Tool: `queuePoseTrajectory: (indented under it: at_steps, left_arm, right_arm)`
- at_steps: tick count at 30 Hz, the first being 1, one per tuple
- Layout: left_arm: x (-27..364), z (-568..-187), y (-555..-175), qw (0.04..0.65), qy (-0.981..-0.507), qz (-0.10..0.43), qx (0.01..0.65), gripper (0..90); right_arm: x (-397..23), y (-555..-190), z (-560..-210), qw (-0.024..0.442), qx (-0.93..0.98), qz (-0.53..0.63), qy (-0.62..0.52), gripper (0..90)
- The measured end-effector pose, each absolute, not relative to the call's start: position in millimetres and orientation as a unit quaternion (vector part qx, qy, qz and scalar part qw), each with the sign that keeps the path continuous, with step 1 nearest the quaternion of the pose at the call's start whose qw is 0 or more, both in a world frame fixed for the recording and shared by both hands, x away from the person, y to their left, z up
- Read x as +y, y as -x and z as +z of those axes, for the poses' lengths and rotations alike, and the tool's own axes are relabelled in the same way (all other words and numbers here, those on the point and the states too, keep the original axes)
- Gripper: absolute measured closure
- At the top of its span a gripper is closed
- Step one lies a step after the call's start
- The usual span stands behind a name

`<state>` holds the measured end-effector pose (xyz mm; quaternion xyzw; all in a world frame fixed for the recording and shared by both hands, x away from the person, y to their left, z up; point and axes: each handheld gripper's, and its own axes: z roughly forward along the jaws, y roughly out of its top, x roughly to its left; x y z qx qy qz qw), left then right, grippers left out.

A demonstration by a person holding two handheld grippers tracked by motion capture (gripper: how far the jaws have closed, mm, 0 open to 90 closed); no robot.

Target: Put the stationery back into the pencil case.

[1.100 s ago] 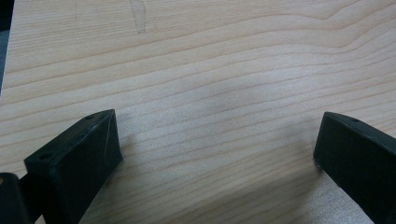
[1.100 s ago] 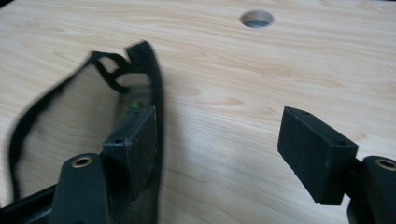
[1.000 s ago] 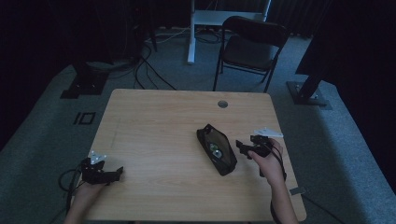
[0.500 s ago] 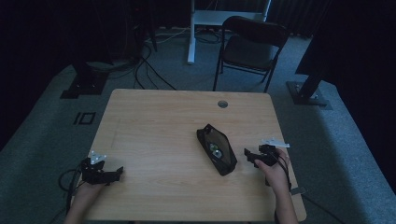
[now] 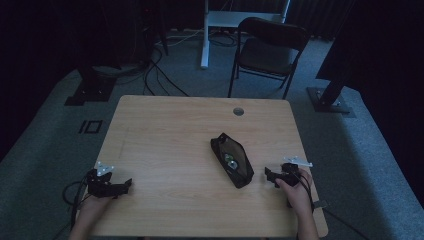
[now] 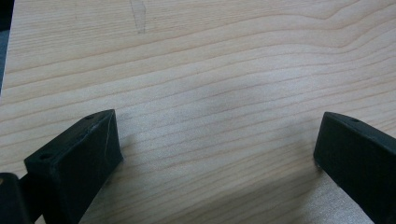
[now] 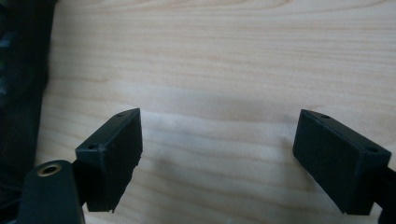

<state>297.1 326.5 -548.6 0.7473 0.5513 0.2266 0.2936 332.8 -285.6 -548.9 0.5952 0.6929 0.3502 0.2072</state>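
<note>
A black zip pouch (image 5: 231, 159) lies open on the wooden table (image 5: 175, 130), right of centre, with something shiny inside it. My right gripper (image 5: 270, 177) rests low on the table just right of the pouch, held by a hand; its jaws stand wide apart over bare wood (image 7: 219, 140), and the pouch's dark edge (image 7: 18, 84) fills that view's left side. At the table's front left corner my left gripper (image 5: 125, 184) is also open, with nothing but wood grain between its jaws (image 6: 215, 140).
A round cable hole (image 5: 238, 111) sits near the table's far edge. Behind the table stand a black folding chair (image 5: 267, 50), a white desk leg (image 5: 205, 35), cables on the grey carpet and a dark stand base (image 5: 330, 102) at the right.
My right gripper has moved down and toward the table's front edge, away from the pouch's middle. The left gripper has stayed put.
</note>
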Motion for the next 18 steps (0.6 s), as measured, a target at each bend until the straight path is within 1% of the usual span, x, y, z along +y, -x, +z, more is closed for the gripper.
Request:
queuePoseTrajectory:
  at_steps: [12, 18]
  left_arm:
    - [327, -549, -297, 0.294, -0.747, 0.227, 0.551, 0.7]
    - [327, -549, -297, 0.294, -0.747, 0.227, 0.551, 0.7]
  right_arm:
    - [-289, -323, -553, 0.254, 0.693, 0.310, -0.599, 15.5]
    - [-290, -321, -553, 0.263, 0.674, 0.298, -0.623, 12.8]
